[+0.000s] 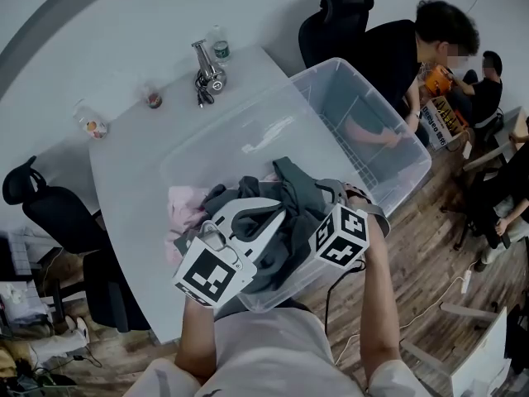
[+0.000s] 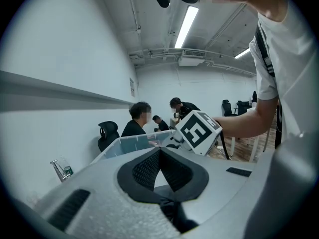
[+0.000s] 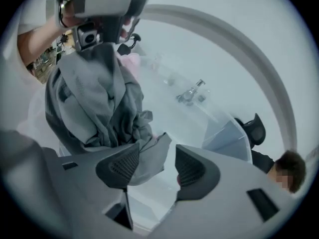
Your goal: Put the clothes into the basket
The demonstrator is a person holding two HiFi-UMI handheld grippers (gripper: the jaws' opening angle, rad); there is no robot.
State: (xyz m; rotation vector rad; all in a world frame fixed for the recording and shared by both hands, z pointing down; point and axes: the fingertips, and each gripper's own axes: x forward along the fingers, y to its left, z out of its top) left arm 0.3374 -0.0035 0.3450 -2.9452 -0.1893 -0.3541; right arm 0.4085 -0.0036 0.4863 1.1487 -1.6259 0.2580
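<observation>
A clear plastic basket [image 1: 364, 89] stands on the grey table [image 1: 132, 155]. A grey garment [image 1: 285, 188] hangs bunched over the basket's near end, and a pink garment [image 1: 186, 205] lies inside at the left. My left gripper [image 1: 273, 212] is shut on the grey garment's top. In the right gripper view the grey garment [image 3: 94, 98] hangs from my left gripper [image 3: 97, 31]. My right gripper [image 3: 157, 161] is open just below it. A loose corner of the cloth lies against its left pad [image 3: 122, 166], and the pads do not press on it. In the left gripper view the fingertips of my left gripper [image 2: 159, 151] meet.
A metal fixture [image 1: 208, 69], a bottle [image 1: 221, 50] and two small jars [image 1: 152, 98] stand on the table's far side. A seated person [image 1: 405, 48] rests an arm on the basket's far end. Office chairs [image 1: 50, 205] stand left and behind, with wooden floor to the right.
</observation>
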